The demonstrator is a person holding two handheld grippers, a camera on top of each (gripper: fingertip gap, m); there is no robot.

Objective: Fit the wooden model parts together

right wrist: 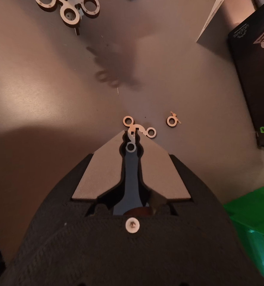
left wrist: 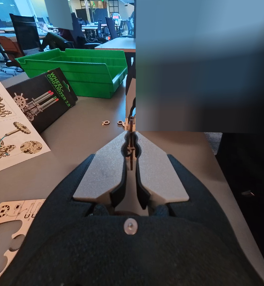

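1. Two grippers are seen over a grey tabletop (left wrist: pixel 84 139); office desks and chairs are visible at upper left of the left wrist view.
2. Only the left wrist view shows the instruction sheet (left wrist: pixel 9 123); a green bin (left wrist: pixel 88 72) and black box (left wrist: pixel 41 99) appear in both.
3. The left gripper (left wrist: pixel 131 137) is clamped on a wooden assembly (left wrist: pixel 130 126), edge-on, its long axis running up the frame.
4. The right gripper (right wrist: pixel 131 134) is clamped on a three-ringed wooden arm (right wrist: pixel 137 127), lying flat at centre frame; a small ring piece (right wrist: pixel 172 121) lies nearby to the right.
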